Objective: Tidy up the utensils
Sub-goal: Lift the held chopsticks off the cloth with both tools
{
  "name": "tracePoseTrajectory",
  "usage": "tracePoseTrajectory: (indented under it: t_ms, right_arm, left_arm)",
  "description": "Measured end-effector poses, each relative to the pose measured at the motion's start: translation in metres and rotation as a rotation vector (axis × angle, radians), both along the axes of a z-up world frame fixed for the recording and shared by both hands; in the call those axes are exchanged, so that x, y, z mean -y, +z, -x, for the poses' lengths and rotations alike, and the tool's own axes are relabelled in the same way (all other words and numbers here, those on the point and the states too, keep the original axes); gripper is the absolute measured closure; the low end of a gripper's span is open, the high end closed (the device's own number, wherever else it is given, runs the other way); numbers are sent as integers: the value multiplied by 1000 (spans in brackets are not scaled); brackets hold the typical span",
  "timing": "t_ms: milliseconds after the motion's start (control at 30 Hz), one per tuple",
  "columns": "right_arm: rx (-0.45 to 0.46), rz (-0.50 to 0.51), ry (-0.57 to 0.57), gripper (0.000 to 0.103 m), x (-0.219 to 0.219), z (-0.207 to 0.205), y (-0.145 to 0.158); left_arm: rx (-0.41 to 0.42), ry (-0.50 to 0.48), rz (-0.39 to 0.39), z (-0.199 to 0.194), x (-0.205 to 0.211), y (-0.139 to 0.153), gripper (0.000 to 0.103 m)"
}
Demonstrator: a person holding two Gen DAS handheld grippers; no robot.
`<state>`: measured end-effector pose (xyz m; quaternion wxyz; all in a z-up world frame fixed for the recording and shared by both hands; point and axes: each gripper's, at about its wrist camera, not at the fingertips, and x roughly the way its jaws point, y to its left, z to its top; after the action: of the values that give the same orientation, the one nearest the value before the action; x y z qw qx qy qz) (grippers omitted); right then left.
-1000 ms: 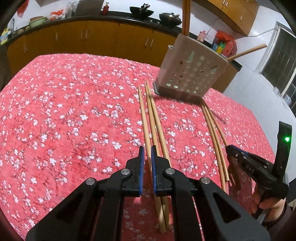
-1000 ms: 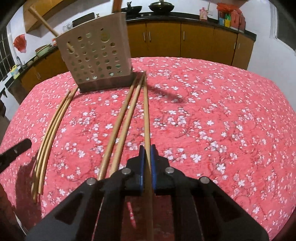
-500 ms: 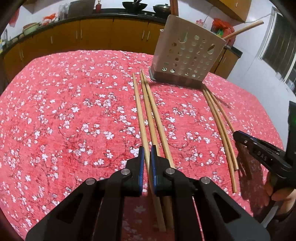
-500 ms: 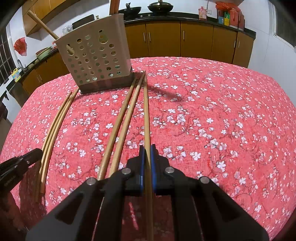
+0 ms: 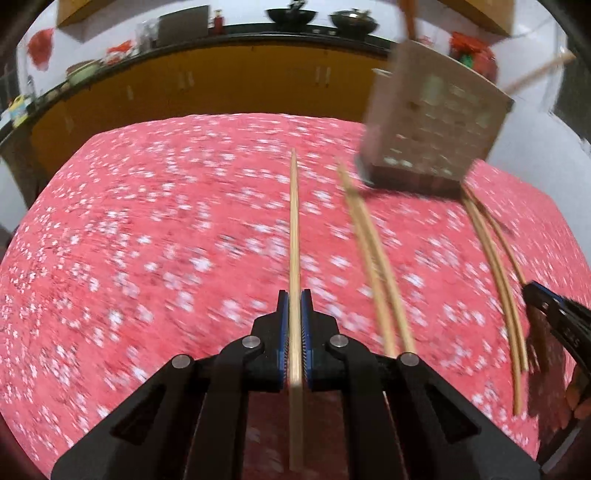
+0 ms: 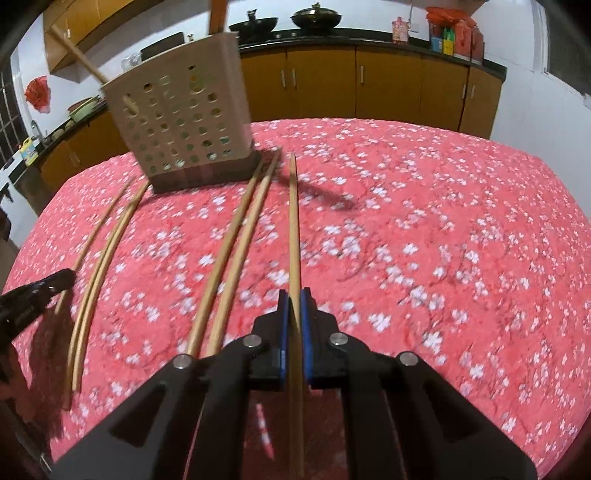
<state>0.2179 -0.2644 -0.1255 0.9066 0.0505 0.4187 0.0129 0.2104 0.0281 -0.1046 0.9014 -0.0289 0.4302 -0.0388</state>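
My left gripper (image 5: 294, 306) is shut on one wooden chopstick (image 5: 294, 229), which points away over the red cloth, apart from its two neighbours (image 5: 373, 266). Right of them stands the beige perforated utensil holder (image 5: 432, 133), blurred, with wooden handles sticking out. Past it lie several thinner chopsticks (image 5: 495, 266), and the right gripper (image 5: 554, 314) shows at their near ends. In the right wrist view, my right gripper (image 6: 294, 306) is shut on a chopstick (image 6: 293, 221). Two more chopsticks (image 6: 236, 243) lie to its left, running to the holder (image 6: 181, 122). The left gripper (image 6: 37, 291) shows at the left edge.
The table (image 6: 461, 229) wears a red cloth with white blossoms. Behind it run orange-brown cabinets (image 6: 388, 81) under a dark counter with woks (image 6: 314, 16). A wooden handle (image 6: 77, 55) juts from the holder to the left. A hand (image 5: 580, 395) holds the right gripper.
The left gripper has swung its chopstick to the left, away from the two it lay beside; that view is now blurred. The right gripper keeps its grip and has hardly moved.
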Motion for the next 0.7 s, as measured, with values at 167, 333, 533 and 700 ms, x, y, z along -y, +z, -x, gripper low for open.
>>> tracePoseTrajectory:
  t_ms: [167,333,533,700]
  right_arm:
    - [3,-26,-40,95,13,-9,0]
    - [2,-40,-41,95,16,-9,-1]
    - [2,-49,-42,95,16,-9,-3]
    - [3,-55,-43,95,16,-7,-4]
  left_arm:
    - [12,15,23,-3,-19,-1,95]
    - [15,15,44,-3,-26,0,95]
    - [15,17,77,0,-31,2,95]
    - [15,19,85,1,-32,2,95]
